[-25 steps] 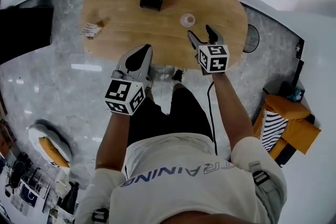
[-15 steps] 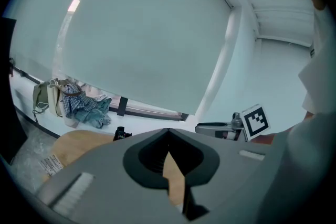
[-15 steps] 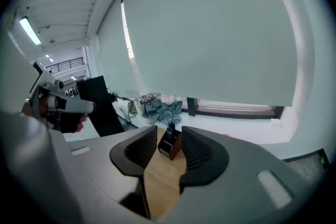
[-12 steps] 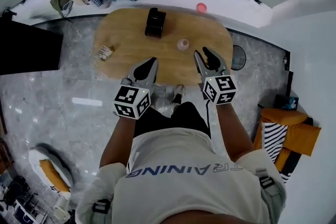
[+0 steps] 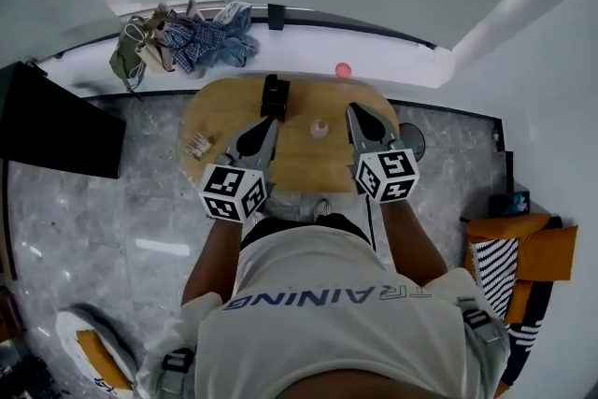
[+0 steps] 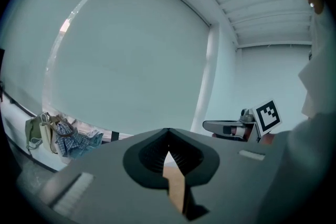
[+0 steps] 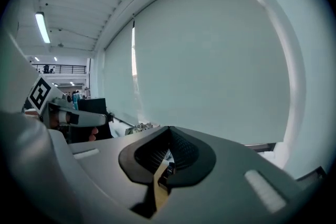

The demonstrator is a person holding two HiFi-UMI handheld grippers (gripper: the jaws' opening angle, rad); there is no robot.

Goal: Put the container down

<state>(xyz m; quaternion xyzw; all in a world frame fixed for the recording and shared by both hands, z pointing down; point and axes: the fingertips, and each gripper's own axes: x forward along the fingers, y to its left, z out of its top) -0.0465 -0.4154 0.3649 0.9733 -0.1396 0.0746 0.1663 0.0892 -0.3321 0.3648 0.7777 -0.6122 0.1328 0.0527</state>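
The container [image 5: 320,128], a small clear cup, stands upright on the oval wooden table [image 5: 220,112], apart from both grippers. My left gripper [image 5: 264,123] is held up on its left, jaws shut and empty. My right gripper [image 5: 358,113] is held up on its right, jaws together with nothing between them. In the left gripper view the left gripper [image 6: 168,136] points at a pale wall, with a sliver of the table under its closed jaws. The right gripper [image 7: 169,132] shows the same in its own view.
A black box [image 5: 275,96] stands at the table's far edge and a small packet [image 5: 198,145] lies at its left end. Clothes [image 5: 187,37] lie on a ledge by the wall, a pink object [image 5: 343,70] beside them. A dark panel [image 5: 56,121] stands left, an orange seat [image 5: 509,243] right.
The right jaws have closed from open, with nothing in them. Both grippers have pulled back and up from the table, and the head view has risen, so the table looks smaller and farther.
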